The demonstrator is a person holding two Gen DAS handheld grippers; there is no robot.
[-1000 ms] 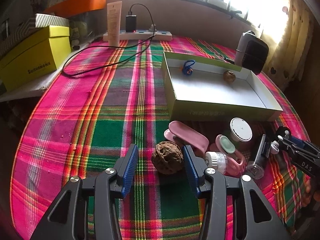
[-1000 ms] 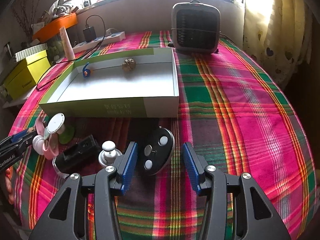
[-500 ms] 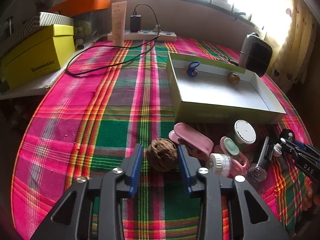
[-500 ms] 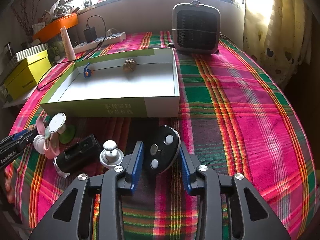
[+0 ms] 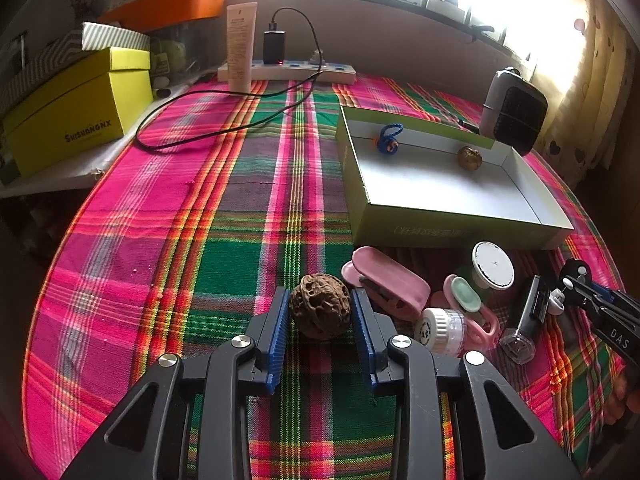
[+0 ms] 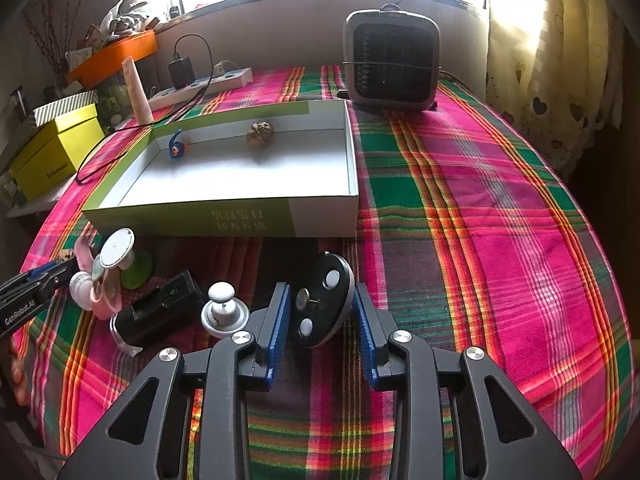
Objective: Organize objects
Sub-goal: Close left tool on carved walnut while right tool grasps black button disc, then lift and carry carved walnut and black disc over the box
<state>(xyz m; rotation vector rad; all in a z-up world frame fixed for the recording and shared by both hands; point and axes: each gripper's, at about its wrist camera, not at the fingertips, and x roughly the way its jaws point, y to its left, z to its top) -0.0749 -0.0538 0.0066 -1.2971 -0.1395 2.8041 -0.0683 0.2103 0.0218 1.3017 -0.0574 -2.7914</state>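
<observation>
Left tongs [image 5: 320, 320]: closed on the walnut [image 5: 320, 310], blue pads against its two sides; the jaws have just been closing with the nut between them.
Right tongs [image 6: 318, 314]: jaws have just been closing around the black oval device [image 6: 322, 299], and the pads now appear to press its long edges.
Walnut, place: between the left fingertips, resting on the plaid cloth of the counter [image 5: 224, 240]; just right of the tongs lies a pink case [image 5: 386, 282].
Walnut, handling: judged hard, light and stiff, with a deeply wrinkled shell that gives ribbed pads good purchase. Being round, it could roll out if pinched off-centre, so the widest middle is the place to hold.
Oval device, place: between the right fingertips, lying tilted; a white knob piece [image 6: 223, 307] sits just left of the tongs.
Oval device, handling: judged rigid and smooth-shelled, likely slippery. The flat side edges are the safest hold, clear of its white buttons.
Green box [image 6: 224, 216]: straight ahead of the right tongs, ahead and right of the left ones; open, already holding a second walnut [image 6: 260, 133] and a blue trinket [image 6: 177, 146] by its far wall.
Hand pose: both tongs slope steeply down toward the cloth, low over it, side by side.
Likely step: lift both items into the box.
</observation>
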